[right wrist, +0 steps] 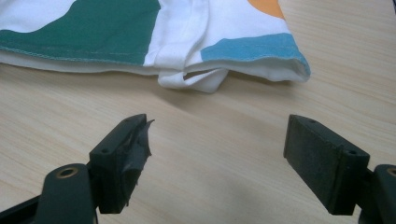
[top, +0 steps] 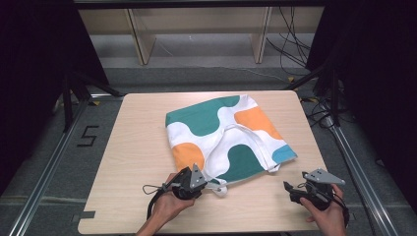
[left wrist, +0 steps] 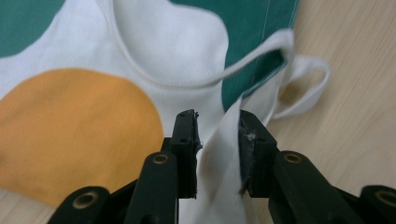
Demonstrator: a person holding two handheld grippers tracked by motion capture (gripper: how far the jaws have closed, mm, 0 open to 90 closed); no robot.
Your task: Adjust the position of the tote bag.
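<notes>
Two hands come in at the near edge of the light wooden tabletop, and each one holds a black two-jaw gripper. On the tabletop lies a flat cloth bag with white, green, orange and blue patches. It sits near the middle, turned a bit, with one corner pointing to the near edge and its two white cloth handles lying on top of it.

Look at the left gripper first. Its jaws are narrow, with a fold of the bag's white cloth standing up between them. The cloth touches both pads, so the pinch looks on, or very close to it. This fold is at the bag's near corner, next to the big orange patch. A small white loop lies on the wood just beside it.

Now the right gripper. It stays over bare wood near the near right corner of the tabletop. Its jaws are wide apart and hold nothing. The bag's right edge with the blue patch lies ahead of it, near but not touching.

I think the step now is taking hold of the bag's near corner with the left gripper. Next, the right gripper should go forward to the bag's right edge and pinch the cloth there. Then both hands could lift or fold the bag together. The left pinch has to stay tight, because thin cloth can slip out.
</notes>
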